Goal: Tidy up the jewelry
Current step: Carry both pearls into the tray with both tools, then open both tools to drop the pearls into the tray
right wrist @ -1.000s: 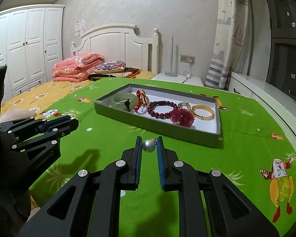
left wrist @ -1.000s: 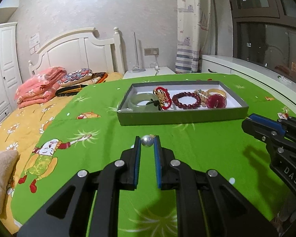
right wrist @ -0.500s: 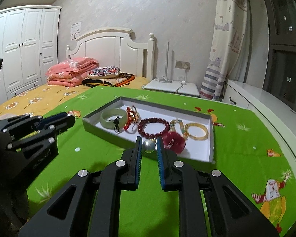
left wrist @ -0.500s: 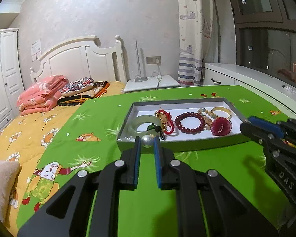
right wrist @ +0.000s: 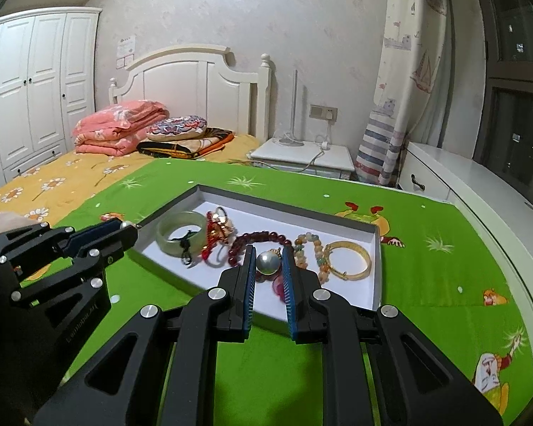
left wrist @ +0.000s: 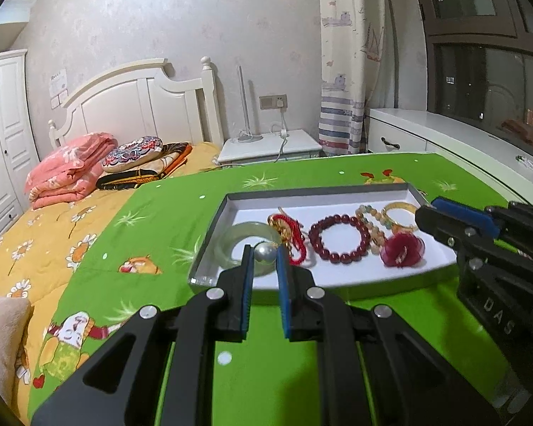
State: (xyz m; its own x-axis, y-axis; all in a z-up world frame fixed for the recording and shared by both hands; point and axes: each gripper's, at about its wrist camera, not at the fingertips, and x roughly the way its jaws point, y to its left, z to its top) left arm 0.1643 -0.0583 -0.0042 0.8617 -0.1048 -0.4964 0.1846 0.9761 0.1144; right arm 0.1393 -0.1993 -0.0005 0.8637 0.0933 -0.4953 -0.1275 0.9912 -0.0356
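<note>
A grey tray [left wrist: 316, 190] with a white floor lies on the green cloth. It holds a jade bangle [left wrist: 231, 245], a red cord charm [left wrist: 289, 234], a dark red bead bracelet [left wrist: 339, 238], a pale bead bracelet [left wrist: 371, 223], a gold bangle [left wrist: 399, 213] and a red flower piece [left wrist: 403, 248]. My left gripper [left wrist: 264, 254] is shut on a pearl [left wrist: 264, 251], above the tray's near left corner. My right gripper [right wrist: 268, 261] is shut on a second pearl [right wrist: 268, 262], above the tray [right wrist: 287, 209] near the flower piece and the gold bangle [right wrist: 348, 259].
The green cartoon-print cloth [right wrist: 444, 248] covers the table. A bed with yellow sheets [left wrist: 53, 234], folded pink blankets and pillows lies to the left. A white nightstand [right wrist: 302, 152], a curtain and a white windowsill unit stand behind and to the right.
Both grippers have moved forward and higher, from over the bare cloth to over the tray's near edge. Each still holds its pearl.
</note>
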